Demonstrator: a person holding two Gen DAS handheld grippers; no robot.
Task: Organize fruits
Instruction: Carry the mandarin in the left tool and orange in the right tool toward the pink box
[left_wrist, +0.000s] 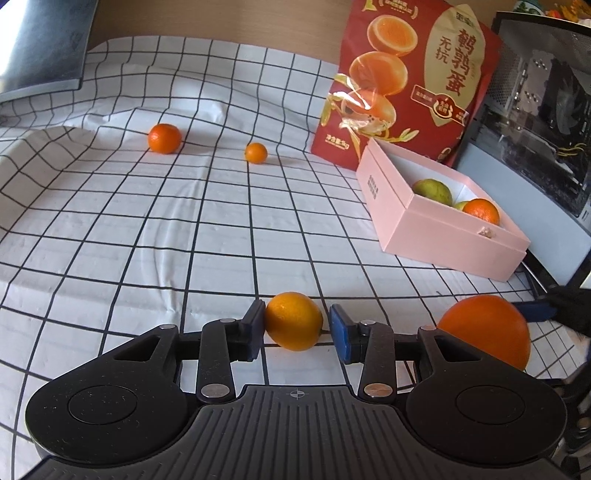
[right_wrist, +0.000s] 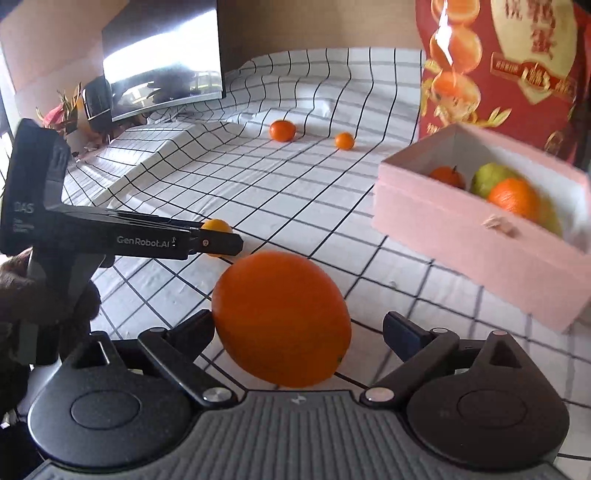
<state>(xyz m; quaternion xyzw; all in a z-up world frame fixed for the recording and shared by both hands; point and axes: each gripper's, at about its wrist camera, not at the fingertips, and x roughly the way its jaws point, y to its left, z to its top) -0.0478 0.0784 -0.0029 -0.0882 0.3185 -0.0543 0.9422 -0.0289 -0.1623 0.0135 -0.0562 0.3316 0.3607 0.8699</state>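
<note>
My left gripper (left_wrist: 297, 328) is open around a small yellow-orange fruit (left_wrist: 293, 320) that rests on the checked cloth; its left pad touches the fruit, its right pad stands just clear. My right gripper (right_wrist: 298, 328) is open around a large orange (right_wrist: 282, 319); its left finger touches it, its right finger is apart. That large orange also shows in the left wrist view (left_wrist: 487, 330). A pink box (left_wrist: 443, 236) at the right holds a green fruit (left_wrist: 433, 191) and an orange one (left_wrist: 481, 211). Two small oranges (left_wrist: 164, 138) (left_wrist: 256, 153) lie far back.
A red snack bag (left_wrist: 406, 81) stands behind the pink box (right_wrist: 480, 251). A computer case (left_wrist: 535, 110) stands at the right. A monitor (right_wrist: 162, 59) stands at the back left. The cloth (left_wrist: 147, 240) rises in folds at the left. My left gripper's body (right_wrist: 110, 240) shows in the right wrist view.
</note>
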